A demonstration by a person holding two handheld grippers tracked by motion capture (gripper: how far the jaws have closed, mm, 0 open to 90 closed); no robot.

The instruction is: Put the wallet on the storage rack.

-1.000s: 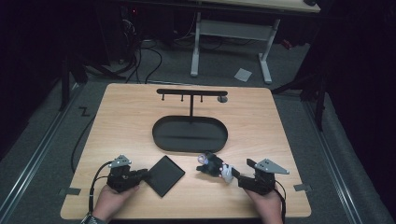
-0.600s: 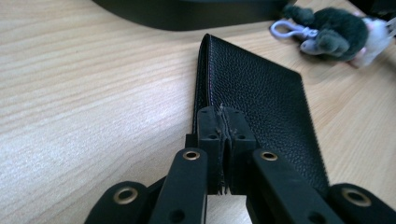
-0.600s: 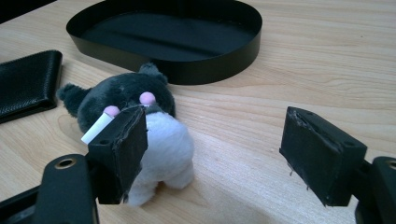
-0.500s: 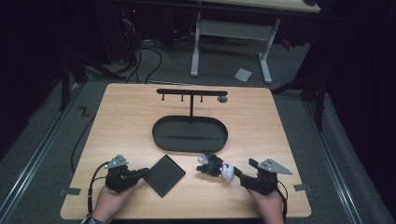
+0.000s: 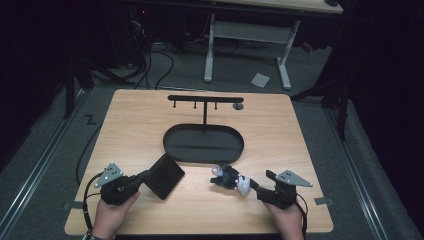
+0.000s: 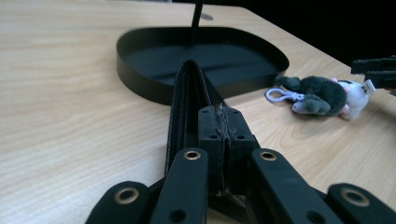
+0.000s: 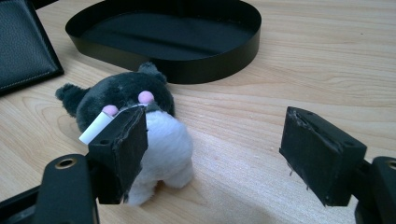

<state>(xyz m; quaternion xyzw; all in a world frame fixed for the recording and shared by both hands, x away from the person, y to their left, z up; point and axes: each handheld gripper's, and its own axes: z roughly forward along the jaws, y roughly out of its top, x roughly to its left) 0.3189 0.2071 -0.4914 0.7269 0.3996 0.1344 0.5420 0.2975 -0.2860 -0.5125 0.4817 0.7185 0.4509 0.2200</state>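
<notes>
A flat black wallet [image 5: 165,176] is tipped up on edge at the table's front left, and my left gripper [image 5: 144,177] is shut on its near edge. In the left gripper view the jaws [image 6: 223,125] pinch the wallet's stitched rim [image 6: 187,88]. A small grey and white plush toy [image 5: 227,177] with a pale clip lies on the wood at front centre. My right gripper [image 5: 254,187] is open just behind it. In the right gripper view the plush [image 7: 140,116] rests against the left jaw, partly inside the wide gap of the gripper [image 7: 224,144].
A black oval tray [image 5: 204,155] sits mid-table, with a T-shaped hook stand [image 5: 205,100] rising from its far side. The tray's rim [image 7: 187,70] lies just beyond the plush. Bare wood [image 5: 290,135] stretches to the right.
My left gripper has shifted a little to the left, and the wallet has come with it and tipped up. The right gripper and the plush have barely moved.
</notes>
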